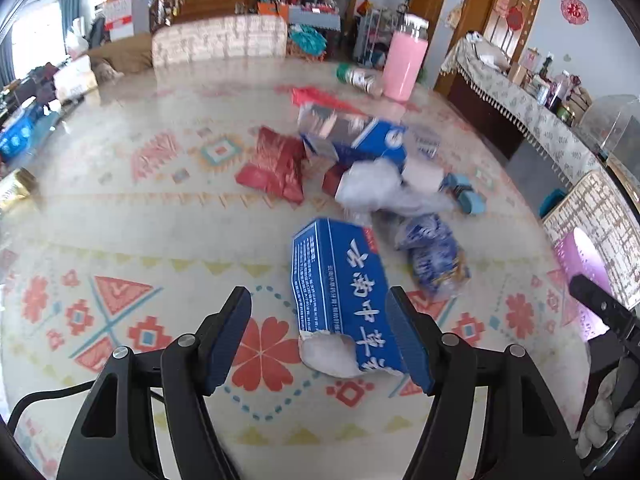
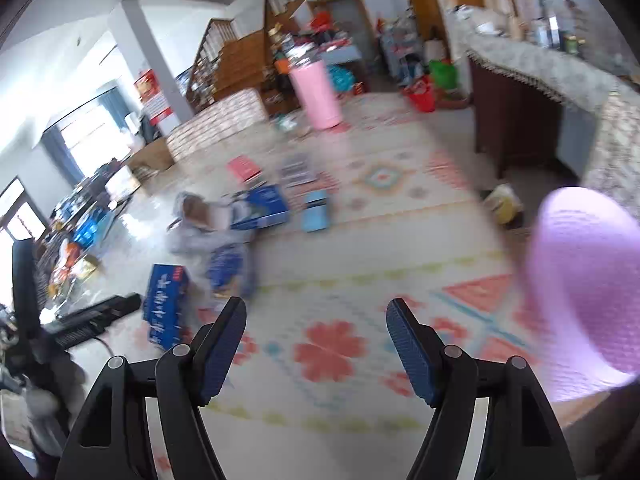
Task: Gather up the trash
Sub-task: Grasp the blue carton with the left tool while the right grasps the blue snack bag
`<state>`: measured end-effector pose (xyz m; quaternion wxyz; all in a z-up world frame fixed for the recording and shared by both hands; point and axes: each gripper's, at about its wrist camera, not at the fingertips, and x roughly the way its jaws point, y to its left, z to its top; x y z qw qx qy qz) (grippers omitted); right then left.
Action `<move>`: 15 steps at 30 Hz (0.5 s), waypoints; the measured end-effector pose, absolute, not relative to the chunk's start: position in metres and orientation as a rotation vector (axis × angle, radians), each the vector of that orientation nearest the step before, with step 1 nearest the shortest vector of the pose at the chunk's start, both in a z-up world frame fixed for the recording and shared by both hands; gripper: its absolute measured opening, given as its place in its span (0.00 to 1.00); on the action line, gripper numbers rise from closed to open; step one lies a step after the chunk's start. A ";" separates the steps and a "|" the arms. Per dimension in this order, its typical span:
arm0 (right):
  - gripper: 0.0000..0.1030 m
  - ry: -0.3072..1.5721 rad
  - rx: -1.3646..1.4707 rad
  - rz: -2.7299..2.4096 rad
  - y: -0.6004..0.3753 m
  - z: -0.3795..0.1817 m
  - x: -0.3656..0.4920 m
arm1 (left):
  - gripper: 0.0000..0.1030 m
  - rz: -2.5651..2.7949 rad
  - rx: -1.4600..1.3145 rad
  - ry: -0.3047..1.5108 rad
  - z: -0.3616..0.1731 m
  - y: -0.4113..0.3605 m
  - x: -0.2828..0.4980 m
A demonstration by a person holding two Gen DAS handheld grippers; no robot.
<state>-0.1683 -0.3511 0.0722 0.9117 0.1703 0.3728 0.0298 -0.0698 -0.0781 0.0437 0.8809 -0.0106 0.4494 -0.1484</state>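
Observation:
Trash lies scattered on a patterned tablecloth. A torn blue box with white characters (image 1: 340, 292) lies just ahead of my open left gripper (image 1: 318, 300), its near end beside the right finger, not gripped. It also shows in the right wrist view (image 2: 166, 304). Beyond it lie a blue-white wrapper (image 1: 434, 256), crumpled white plastic (image 1: 380, 188), a red bag (image 1: 276, 164) and a larger blue box (image 1: 360, 136). My right gripper (image 2: 316, 312) is open and empty over the cloth. A purple bin (image 2: 580, 288) stands at its right.
A pink tumbler (image 1: 404, 64) and a lying green-capped jar (image 1: 358, 76) sit at the table's far side. A light blue small box (image 2: 316, 210) and a red booklet (image 2: 244, 168) lie mid-table. A sideboard with a lace cloth (image 1: 520, 100) runs along the right.

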 end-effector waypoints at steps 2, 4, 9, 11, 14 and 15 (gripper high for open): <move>0.75 0.787 0.343 0.097 -0.335 0.068 -0.150 | 0.67 -0.332 -0.023 0.962 0.033 -0.084 -0.063; 0.75 0.806 0.326 0.119 -0.317 0.062 -0.133 | 0.67 -0.355 -0.041 0.975 0.024 -0.085 -0.058; 0.75 0.855 0.300 0.152 -0.291 0.052 -0.102 | 0.67 -0.392 -0.098 0.996 0.014 -0.083 -0.051; 0.75 0.874 0.285 0.163 -0.283 0.049 -0.091 | 0.59 -0.422 -0.105 0.999 0.014 -0.082 -0.051; 0.75 0.900 0.242 0.168 -0.267 0.043 -0.077 | 0.47 -0.454 -0.128 1.008 0.016 -0.077 -0.053; 0.75 0.906 0.229 0.167 -0.265 0.041 -0.074 | 0.46 -0.458 -0.135 1.009 0.017 -0.075 -0.053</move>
